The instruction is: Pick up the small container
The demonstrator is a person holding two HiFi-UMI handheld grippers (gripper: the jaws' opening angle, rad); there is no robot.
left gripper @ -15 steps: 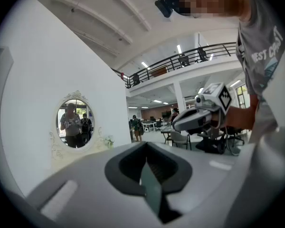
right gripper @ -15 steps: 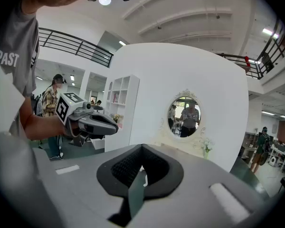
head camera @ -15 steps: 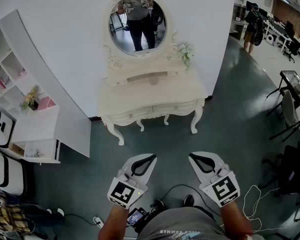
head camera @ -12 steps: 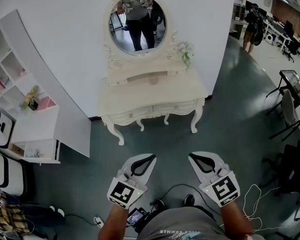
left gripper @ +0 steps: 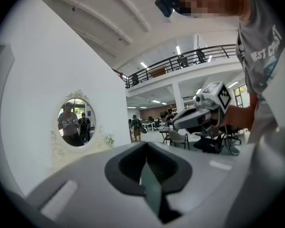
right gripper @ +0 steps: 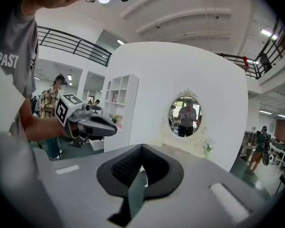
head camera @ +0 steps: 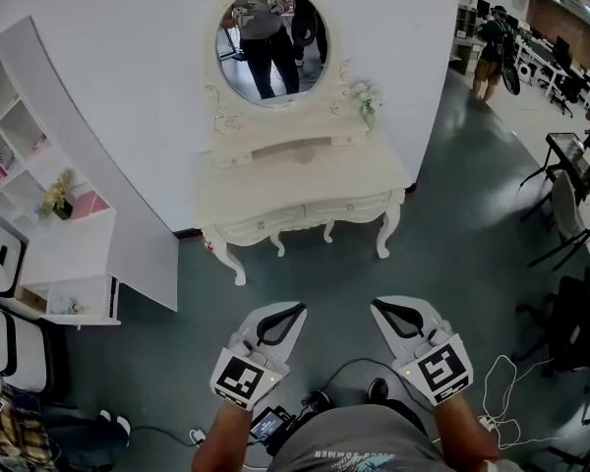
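A small pale rounded container [head camera: 302, 157], too small to make out in detail, sits near the middle of the cream carved dressing-table counter [head camera: 369, 180] in the upper centre of the head view, just below the shallow ledge under the oval mirror with its ornate white frame [head camera: 272, 47]. A little sprig of pale flowers [head camera: 364, 101] stands at the right end of that ledge, and the mirror reflects standing people. A white open shelf unit [head camera: 39, 180] runs along the left edge of the frame, and the dark teal floor [head camera: 452, 254] fills the space between the counter and the bottom of the frame. There, well apart from the container, the white and grey left gripper [head camera: 297, 309] and the matching right gripper [head camera: 378, 306] are held side by side, tips toward the counter. In the left gripper view the left gripper [left gripper: 145, 145] has its fingers pressed together with nothing between them, and the right gripper [left gripper: 176, 123] shows at the right of the frame. In the right gripper view the right gripper [right gripper: 142, 147] likewise has its fingers together and empty, with the left gripper [right gripper: 114, 129] at the left of the frame
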